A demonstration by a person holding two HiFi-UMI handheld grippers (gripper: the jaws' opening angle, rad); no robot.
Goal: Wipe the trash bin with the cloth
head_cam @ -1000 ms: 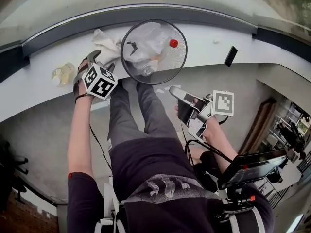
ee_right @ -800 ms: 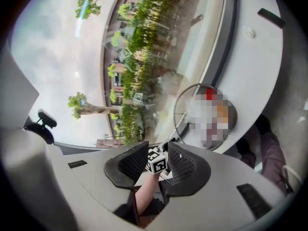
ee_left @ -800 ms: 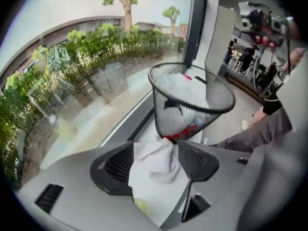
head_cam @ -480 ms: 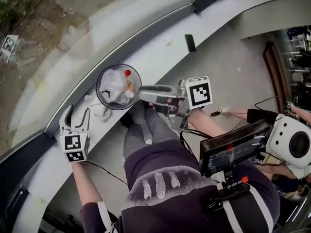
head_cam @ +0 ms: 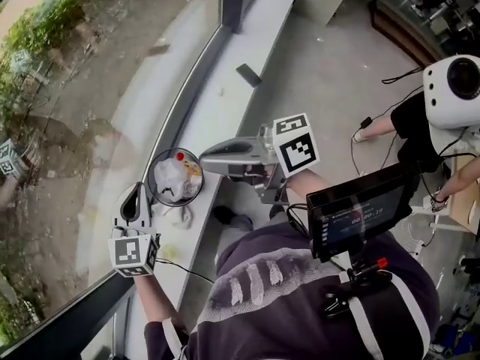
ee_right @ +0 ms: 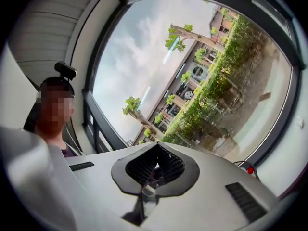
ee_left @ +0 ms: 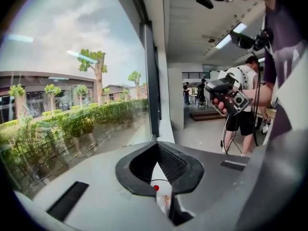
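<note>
Two grippers are raised off the white ledge (head_cam: pixel 225 103), empty. The left gripper (head_cam: pixel 136 192), at lower left of the head view, points up-frame on an outstretched forearm. The right gripper (head_cam: pixel 204 158), at centre, points left. Both sets of jaws have just closed, tips pressed together. The trash bin (head_cam: pixel 151 180) stands on the ledge between them, with the cloth (head_cam: pixel 177 217) just below it. A second ago both grippers were lower, with jaws spread.

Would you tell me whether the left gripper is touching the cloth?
Apart. The left gripper view shows the left gripper shut on nothing, no fabric at its jaws; the head view shows the cloth lying on the ledge.
</note>
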